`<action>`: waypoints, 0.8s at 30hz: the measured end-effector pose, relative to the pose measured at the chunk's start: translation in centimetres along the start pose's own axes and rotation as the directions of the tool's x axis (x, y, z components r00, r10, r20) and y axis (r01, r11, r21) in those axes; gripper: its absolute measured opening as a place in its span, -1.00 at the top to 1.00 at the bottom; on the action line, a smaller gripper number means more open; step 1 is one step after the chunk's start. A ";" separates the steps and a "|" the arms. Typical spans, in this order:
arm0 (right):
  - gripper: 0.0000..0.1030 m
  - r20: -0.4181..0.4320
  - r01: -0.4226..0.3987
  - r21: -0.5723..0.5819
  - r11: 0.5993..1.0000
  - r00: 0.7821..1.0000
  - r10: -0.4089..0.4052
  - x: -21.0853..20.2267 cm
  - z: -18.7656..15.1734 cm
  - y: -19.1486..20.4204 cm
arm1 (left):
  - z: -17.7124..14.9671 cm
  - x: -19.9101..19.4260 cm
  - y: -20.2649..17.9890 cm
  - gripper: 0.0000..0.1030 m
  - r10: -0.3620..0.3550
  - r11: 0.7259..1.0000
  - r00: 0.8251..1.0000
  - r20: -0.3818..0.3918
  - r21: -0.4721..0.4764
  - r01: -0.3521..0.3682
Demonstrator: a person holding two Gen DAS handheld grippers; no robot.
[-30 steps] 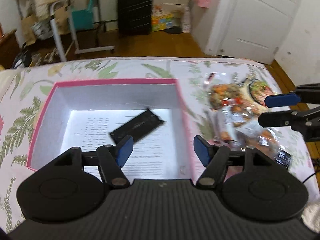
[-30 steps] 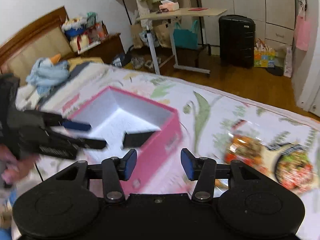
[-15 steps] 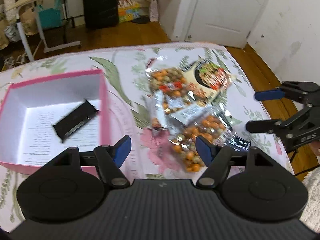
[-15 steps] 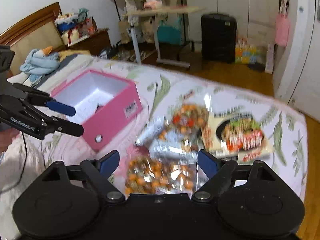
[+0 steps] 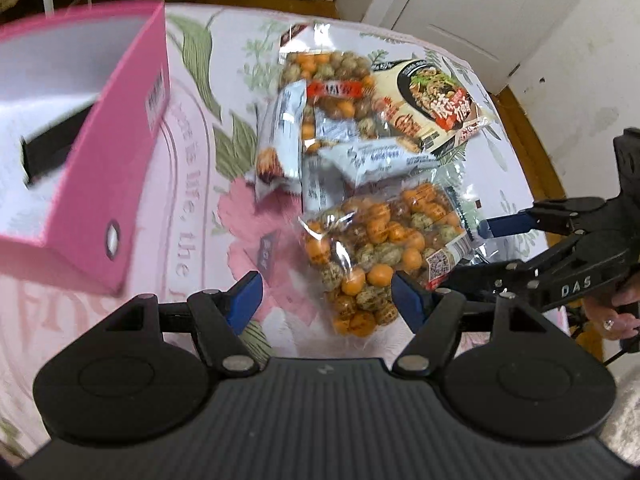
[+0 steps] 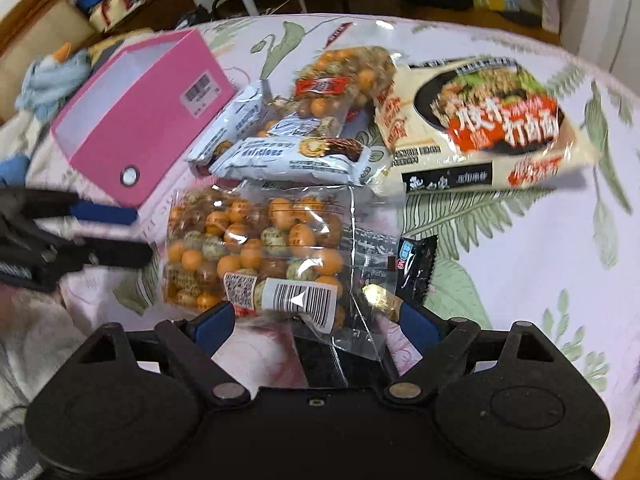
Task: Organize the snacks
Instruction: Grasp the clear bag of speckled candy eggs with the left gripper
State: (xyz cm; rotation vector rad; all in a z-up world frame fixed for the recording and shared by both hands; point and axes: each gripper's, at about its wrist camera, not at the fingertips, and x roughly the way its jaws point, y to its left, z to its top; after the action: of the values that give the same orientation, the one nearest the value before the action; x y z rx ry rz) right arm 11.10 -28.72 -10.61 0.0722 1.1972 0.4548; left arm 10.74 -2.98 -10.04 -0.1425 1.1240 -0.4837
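Both tongs apart, right tongs [image 6: 316,326] opening around nut bag [image 6: 256,252], seemingly untouched, left tongs [image 5: 326,298] beside.

Snack packets [image 6: 256,248] heaped beside pink box [image 6: 144,120]

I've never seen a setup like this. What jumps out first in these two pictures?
A heap of snack packets on a floral bedspread: nearest, a clear bag of orange and speckled coated nuts, behind it white biscuit packets and a big noodle packet. A bright pink box sits open to their left. The right gripper, its jaws opening, straddles the nut bag's near end.
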 end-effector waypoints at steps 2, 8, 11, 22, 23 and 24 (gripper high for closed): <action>-0.79 -0.005 -0.023 0.029 0.999 1.000 0.023 0.4 0.1 -0.5 | -0.3 0.5 0.5 -0.36 -0.024 0.999 1.000 0.008 -0.036 0.024; -0.74 -0.006 -0.022 -0.009 1.000 1.000 0.022 1.3 0.5 0.4 | -0.5 2.7 1.0 -0.29 -0.099 0.989 0.994 -0.046 -0.116 0.093; -0.69 -0.017 0.009 -0.032 0.999 1.000 -0.010 1.3 0.8 1.3 | -0.9 3.8 1.6 -0.33 -0.137 0.978 0.987 -0.089 -0.172 0.121; -0.37 -0.008 0.066 -0.042 0.997 0.998 -0.066 1.2 1.0 3.5 | -1.5 3.3 0.7 -0.10 -0.146 0.980 0.988 -0.048 -0.144 0.138; -0.36 -0.012 0.067 -0.040 0.997 0.998 -0.068 1.2 1.0 3.8 | -1.6 3.1 0.8 -0.10 -0.138 0.980 0.989 -0.045 -0.147 0.130; -0.34 -0.016 0.073 -0.043 0.996 0.997 -0.074 1.2 1.0 4.3 | -1.6 2.8 0.9 -0.10 -0.136 0.980 0.990 -0.042 -0.152 0.128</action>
State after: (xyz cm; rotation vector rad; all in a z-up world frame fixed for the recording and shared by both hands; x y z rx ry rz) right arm 11.04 -24.22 -10.09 -0.0123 1.2029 0.4164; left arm 10.50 -3.17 -13.37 -0.3383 1.2064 -0.5241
